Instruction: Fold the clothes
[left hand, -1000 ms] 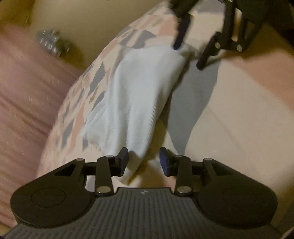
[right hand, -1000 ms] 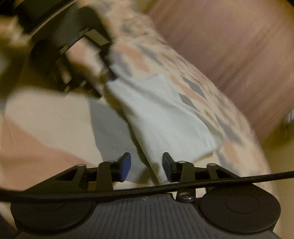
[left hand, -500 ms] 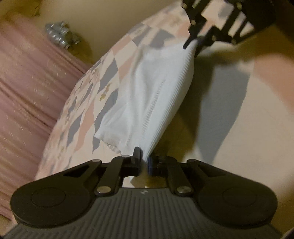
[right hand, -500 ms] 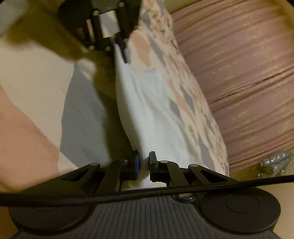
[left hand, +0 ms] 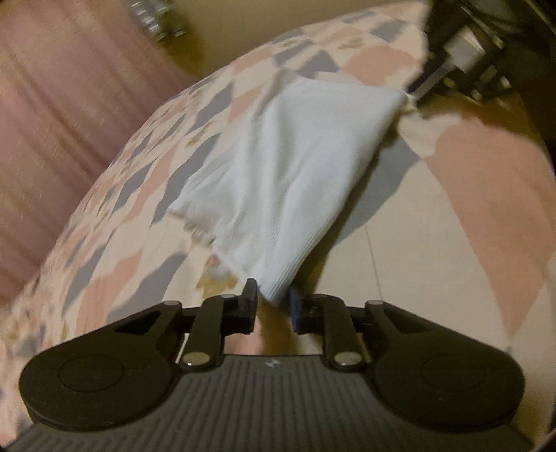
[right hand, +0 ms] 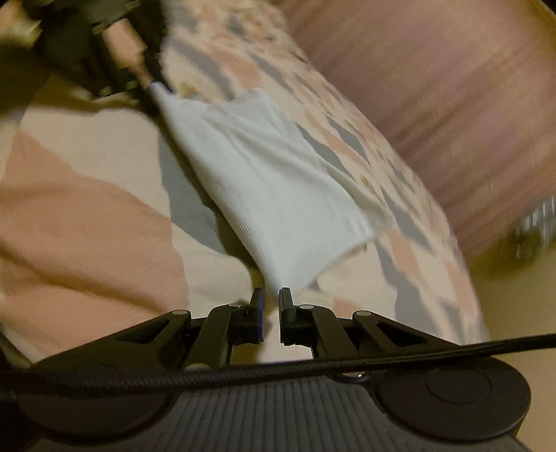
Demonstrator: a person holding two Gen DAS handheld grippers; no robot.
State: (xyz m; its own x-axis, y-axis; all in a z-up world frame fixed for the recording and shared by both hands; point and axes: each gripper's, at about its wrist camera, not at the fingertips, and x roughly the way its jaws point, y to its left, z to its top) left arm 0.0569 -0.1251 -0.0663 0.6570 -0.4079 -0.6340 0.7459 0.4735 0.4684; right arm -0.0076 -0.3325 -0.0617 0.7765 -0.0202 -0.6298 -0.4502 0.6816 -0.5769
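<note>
A white ribbed garment (left hand: 288,174), folded, is stretched between my two grippers over the patchwork bedspread (left hand: 469,215). My left gripper (left hand: 272,300) has one corner of it between its fingers, with the jaws a little apart. My right gripper (right hand: 271,300) is shut on the opposite corner of the garment (right hand: 274,194). Each gripper shows blurred at the far end of the cloth in the other view: the right one (left hand: 451,62) at upper right, the left one (right hand: 114,59) at upper left.
The bedspread (right hand: 69,215) has pink, grey and cream patches. A pink pleated curtain (left hand: 52,114) hangs beyond the bed's edge, also in the right wrist view (right hand: 451,87). A small metallic object (left hand: 153,17) sits near the curtain.
Both grippers closed on opposite corners of the garment, then lifted and swung it over the bed. The left jaws stand a little wider now than half a second ago.
</note>
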